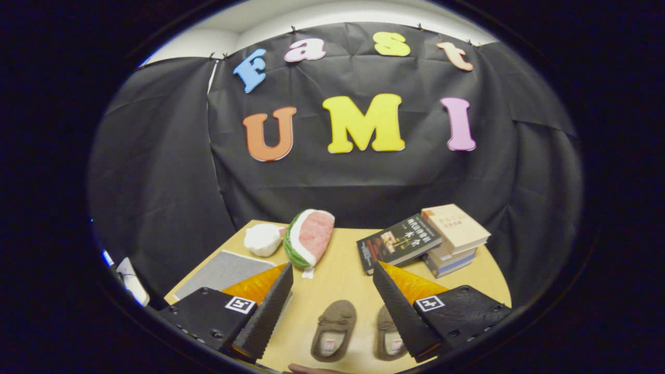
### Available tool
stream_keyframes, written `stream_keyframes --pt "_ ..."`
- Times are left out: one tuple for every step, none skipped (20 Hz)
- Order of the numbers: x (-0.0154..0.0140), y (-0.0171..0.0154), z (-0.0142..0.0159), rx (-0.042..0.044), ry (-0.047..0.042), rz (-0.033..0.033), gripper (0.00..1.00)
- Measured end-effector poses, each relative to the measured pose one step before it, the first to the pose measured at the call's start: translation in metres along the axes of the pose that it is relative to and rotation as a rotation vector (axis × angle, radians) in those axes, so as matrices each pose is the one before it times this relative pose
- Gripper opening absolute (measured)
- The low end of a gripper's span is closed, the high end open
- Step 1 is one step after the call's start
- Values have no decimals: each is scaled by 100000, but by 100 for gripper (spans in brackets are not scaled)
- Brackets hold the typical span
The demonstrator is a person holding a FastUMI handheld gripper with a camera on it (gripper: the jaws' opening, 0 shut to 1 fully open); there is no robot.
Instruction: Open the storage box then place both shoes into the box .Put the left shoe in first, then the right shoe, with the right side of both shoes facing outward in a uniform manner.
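Two brown slippers lie side by side on the wooden table [343,275], toes pointing away from me. The left shoe [334,330] sits between my fingers, low and close. The right shoe [388,333] is partly hidden behind my right finger [402,311]. My gripper [332,283] is open wide above them, with nothing between its fingers. A grey flat storage box [221,271] lies at the left, beyond my left finger [267,311], its lid down.
A watermelon-slice plush [309,236] and a white soft object [263,239] lie at the far middle of the table. A black book [397,241] leans on a stack of books [454,234] at the far right. A fingertip [306,369] shows near me.
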State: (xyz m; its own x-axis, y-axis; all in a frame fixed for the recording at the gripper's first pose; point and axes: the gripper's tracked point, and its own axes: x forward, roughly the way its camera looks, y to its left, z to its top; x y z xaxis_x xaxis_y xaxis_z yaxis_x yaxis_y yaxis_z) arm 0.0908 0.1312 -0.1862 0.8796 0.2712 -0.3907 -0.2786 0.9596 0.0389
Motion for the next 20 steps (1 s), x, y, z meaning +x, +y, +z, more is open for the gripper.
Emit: stream_keyframes --pt "1004 1331 -914 201 3288 3442 96" --pt "1200 1391 -947 526 3079 3750 96" --pt "1264 1309 -1293 333 4091 3333 96" --pt "1372 1365 -1219 394 3701 3284 96" --pt "1318 1051 -1017 -41 3623 2344 96" --pt "1011 703 -568 -795 1796 1332 96" --pt "1009 426 -646 -1276 2886 154 96" --pt "778 151 -722 201 1716 404 96" --pt "828 575 -858 1115 2344 1442 96" --pt "673 458 -608 1374 2530 2515 96" --pt "469 255 -690 1235 2758 2017 96" --pt "407 -53 -390 1014 2000 401 96" --pt "378 -117 -295 653 1809 -17 96" --pt "220 12 -126 863 388 812 97" --pt "272 -6 69 755 -177 1125 97" --pt "153 96 -305 764 640 1585 97" --pt "172 82 -223 1702 1260 1962 97" --pt "90 166 -79 2530 615 2248 98" --pt "327 96 -181 2875 1416 3020 97" --pt "394 69 -276 3741 1851 3446 98"
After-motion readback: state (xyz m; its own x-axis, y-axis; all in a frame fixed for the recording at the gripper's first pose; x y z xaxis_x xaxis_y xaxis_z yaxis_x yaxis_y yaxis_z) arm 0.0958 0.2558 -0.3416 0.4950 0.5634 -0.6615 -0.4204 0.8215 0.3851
